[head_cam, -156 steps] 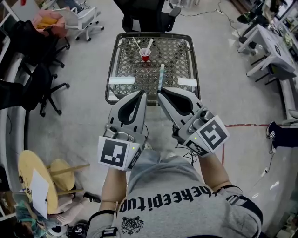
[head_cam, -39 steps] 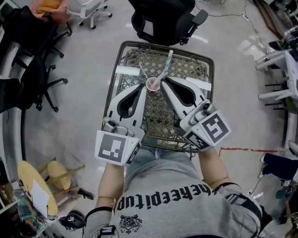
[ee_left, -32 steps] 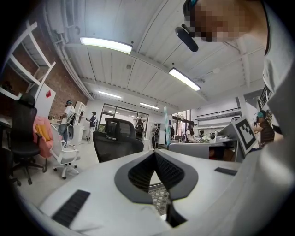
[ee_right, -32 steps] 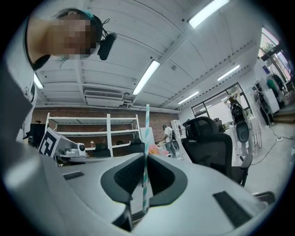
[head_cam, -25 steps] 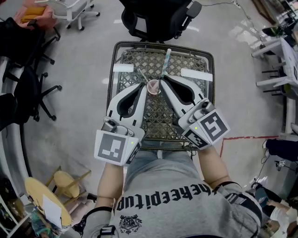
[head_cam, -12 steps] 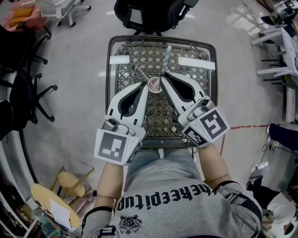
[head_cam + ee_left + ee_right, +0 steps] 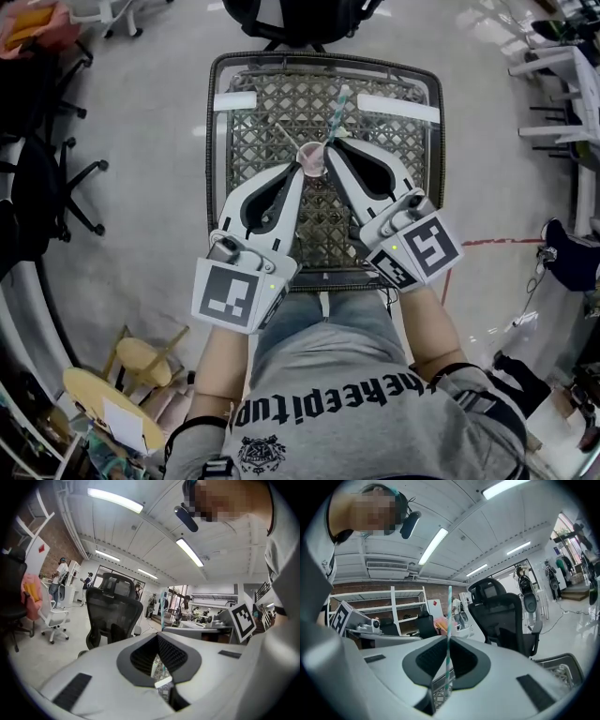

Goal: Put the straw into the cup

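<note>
Head view, right gripper [image 7: 328, 148] clamping straw [image 7: 338, 105], cup [image 7: 310, 160] just beside

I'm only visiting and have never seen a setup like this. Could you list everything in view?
table: one, dark frame with lattice top, centre
cup: one, reddish, on the table at the gripper tips
striped straw: one, teal and white, leaning over the cup
thin straw: one, pale, standing in the cup
office chair: one, black, beyond the table
wooden stool: one, tan, floor at lower left
left gripper: one, white, fingers shut and empty, beside the cup
right gripper: one, white, fingers shut on the striped straw
</note>
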A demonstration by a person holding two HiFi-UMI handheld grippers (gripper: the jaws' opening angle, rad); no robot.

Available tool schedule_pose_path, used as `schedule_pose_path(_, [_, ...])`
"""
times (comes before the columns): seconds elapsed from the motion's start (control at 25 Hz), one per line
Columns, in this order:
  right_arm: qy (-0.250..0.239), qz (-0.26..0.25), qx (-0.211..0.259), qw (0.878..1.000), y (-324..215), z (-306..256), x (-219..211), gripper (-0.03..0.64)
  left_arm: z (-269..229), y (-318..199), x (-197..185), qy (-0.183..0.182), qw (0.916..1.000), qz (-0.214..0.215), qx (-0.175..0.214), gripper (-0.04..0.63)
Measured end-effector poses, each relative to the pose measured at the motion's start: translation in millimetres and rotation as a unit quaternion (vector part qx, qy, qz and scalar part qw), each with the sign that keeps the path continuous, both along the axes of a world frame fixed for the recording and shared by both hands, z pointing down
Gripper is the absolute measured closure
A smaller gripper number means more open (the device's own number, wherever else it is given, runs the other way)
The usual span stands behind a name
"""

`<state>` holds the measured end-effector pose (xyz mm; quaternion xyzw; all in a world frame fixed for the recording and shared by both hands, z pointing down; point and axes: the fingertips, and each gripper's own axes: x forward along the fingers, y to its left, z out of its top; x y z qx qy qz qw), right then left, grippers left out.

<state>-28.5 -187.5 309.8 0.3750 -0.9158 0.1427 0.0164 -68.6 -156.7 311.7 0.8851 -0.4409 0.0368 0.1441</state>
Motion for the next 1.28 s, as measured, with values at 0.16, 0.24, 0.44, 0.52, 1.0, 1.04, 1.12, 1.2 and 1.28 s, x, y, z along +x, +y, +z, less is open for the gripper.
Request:
schedule_pose_path(0.16, [0.005, 0.005, -0.006, 1.000, -0.2, 11.0, -2.6, 0.578, 6.2, -0.4, -3.5, 0.009, 1.0000, -0.003, -0.001, 0.578])
schedule_pose_path(0.24, [0.009, 0.009, -0.007, 1.000, -1.0, 18.2, -3.7, 0.578, 14.8, 1.9, -4.8, 0.004, 0.9999, 0.001, -0.014, 0.578])
schedule_pose_path(0.44, [0.016, 0.015, -0.017, 1.000, -0.6, 38.1, -2.6, 0.578, 31.2, 6.5, -3.1, -0.004, 0.9995, 0.008, -0.031, 0.578])
schedule_pose_path(0.52, [0.016, 0.019, -0.020, 0.999, -1.3, 44.9, -1.8, 0.578, 38.4, 9.0, -2.6, -0.007, 0.9990, 0.012, -0.042, 0.578])
schedule_pose_path(1.0, [0.027, 0.039, -0.023, 0.999, -9.0, 89.1, 0.8, 0.578, 74.5, 10.8, -5.3, -0.008, 0.9974, 0.015, -0.071, 0.578])
schedule_pose_path(1.04, [0.026, 0.040, -0.022, 0.999, -9.3, 91.7, 1.2, 0.578, 76.6, 10.7, -5.0, -0.008, 0.9973, 0.015, -0.071, 0.578])
schedule_pose_path(1.12, [0.022, 0.042, -0.019, 0.999, -9.5, 95.4, 1.6, 0.578, 80.2, 10.8, -4.4, -0.009, 0.9972, 0.017, -0.072, 0.578])
schedule_pose_path(1.2, [0.020, 0.043, -0.019, 0.999, -9.1, 98.9, 1.7, 0.578, 83.5, 11.4, -3.6, -0.008, 0.9970, 0.019, -0.074, 0.578])
schedule_pose_path(1.28, [0.020, 0.044, -0.022, 0.999, -9.1, 103.8, 1.9, 0.578, 87.2, 11.8, -2.2, -0.009, 0.9968, 0.023, -0.076, 0.578])
